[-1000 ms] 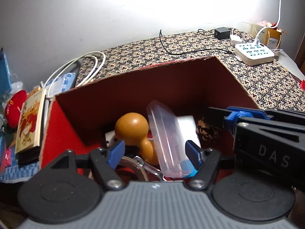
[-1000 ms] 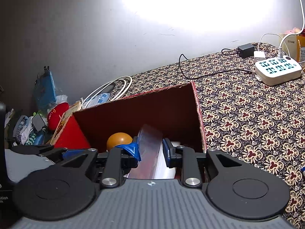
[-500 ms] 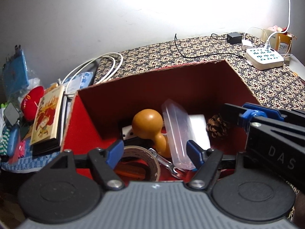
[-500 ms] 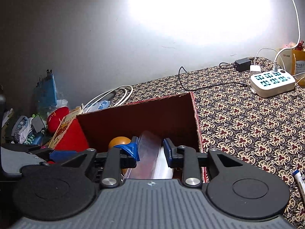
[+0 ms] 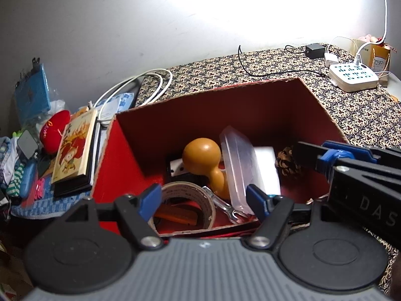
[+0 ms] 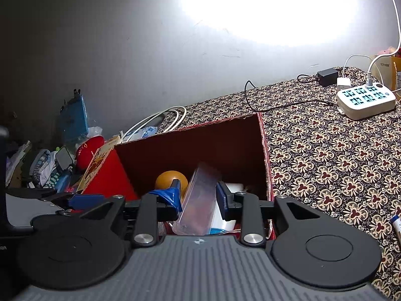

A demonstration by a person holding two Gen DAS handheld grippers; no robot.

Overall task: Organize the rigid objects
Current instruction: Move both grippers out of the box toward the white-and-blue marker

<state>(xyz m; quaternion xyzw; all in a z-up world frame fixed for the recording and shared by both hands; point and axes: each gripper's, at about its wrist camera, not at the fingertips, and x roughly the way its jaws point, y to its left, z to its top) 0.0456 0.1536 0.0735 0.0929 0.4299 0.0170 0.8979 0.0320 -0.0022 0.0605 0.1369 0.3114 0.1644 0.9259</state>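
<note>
Red cardboard box [image 5: 120,150] is sitting open-topped on the patterned cloth [image 5: 363,110], serving as the collecting bin where the hard items are being gathered, so its contents are lying loose and overlapping rather than lined up. Clear plastic case [image 5: 238,165] is leaning on its long edge against the gourd, most likely resting wherever it came down. Right gripper [image 6: 198,200] is hanging just above that case [image 6: 200,200] with its jaws opening; the case is showing between them, yet the pads are appearing to stand clear of its sides, which reads as a release. Left gripper [image 5: 201,200] is hovering over the near rim with its jaws spread wide and nothing between them, probably standing free for another pickup. White block [image 5: 268,170] is lying flat behind the case. Tape roll [image 5: 190,200] is lying flat in the near corner, ringing something orange beneath. Tan gourd [image 5: 203,155] is lying beside the case, propping it up. Pine cone [image 5: 285,163] is sitting against the right wall. Small metal wrench [image 5: 225,207] is lying on the floor between roll and case. Book [image 5: 75,148] is waiting outside, against the left wall.
</note>
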